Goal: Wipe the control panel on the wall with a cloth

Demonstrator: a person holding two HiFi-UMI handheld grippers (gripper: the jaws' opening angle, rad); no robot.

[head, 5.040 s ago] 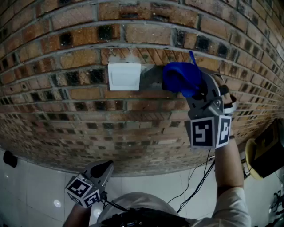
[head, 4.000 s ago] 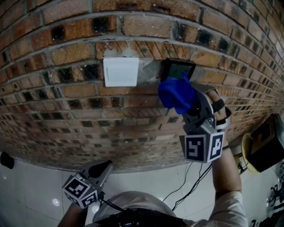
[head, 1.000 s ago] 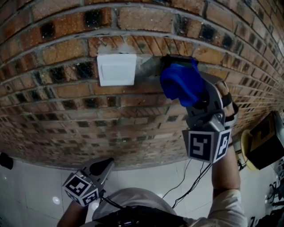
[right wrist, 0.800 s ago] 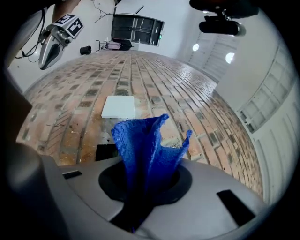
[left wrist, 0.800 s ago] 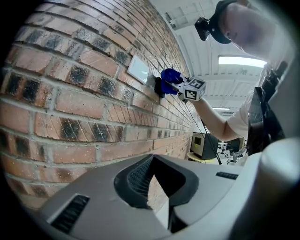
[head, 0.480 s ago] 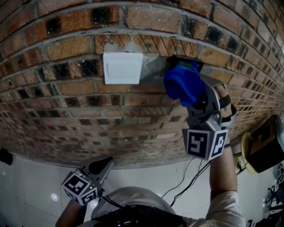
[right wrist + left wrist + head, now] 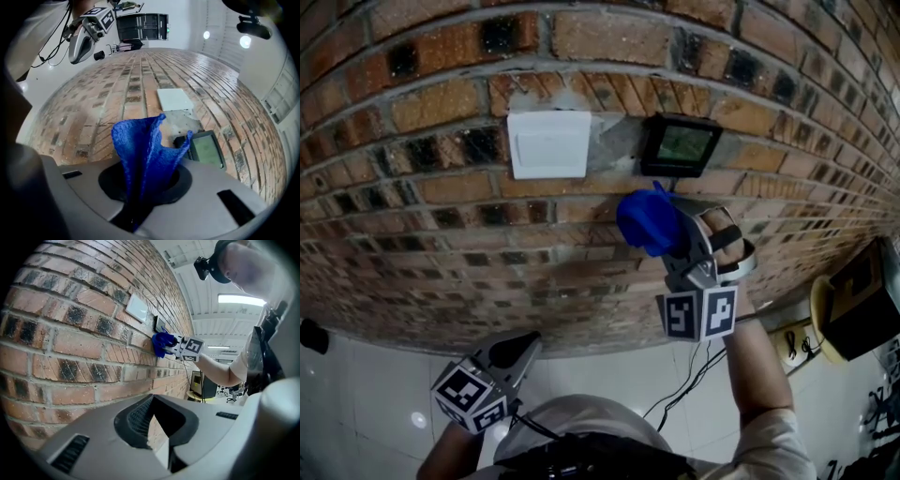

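A small black control panel (image 7: 680,144) with a greenish screen is fixed to the brick wall (image 7: 412,234), fully uncovered; it also shows in the right gripper view as the control panel (image 7: 205,149). My right gripper (image 7: 667,236) is shut on a bunched blue cloth (image 7: 647,221), held below and left of the panel, off its face. The blue cloth (image 7: 143,151) stands up out of the jaws. My left gripper (image 7: 514,355) hangs low near the body, shut and empty; the left gripper (image 7: 157,427) looks along the wall.
A white switch plate (image 7: 548,143) sits on the wall just left of the panel. Black cables (image 7: 703,375) hang below the right arm. A yellow and black object (image 7: 853,314) stands at the lower right. White tiled floor (image 7: 356,412) lies below the wall.
The right gripper has dropped down and left with the cloth, coming off the control panel, whose screen now shows whole. The left gripper has stayed put.
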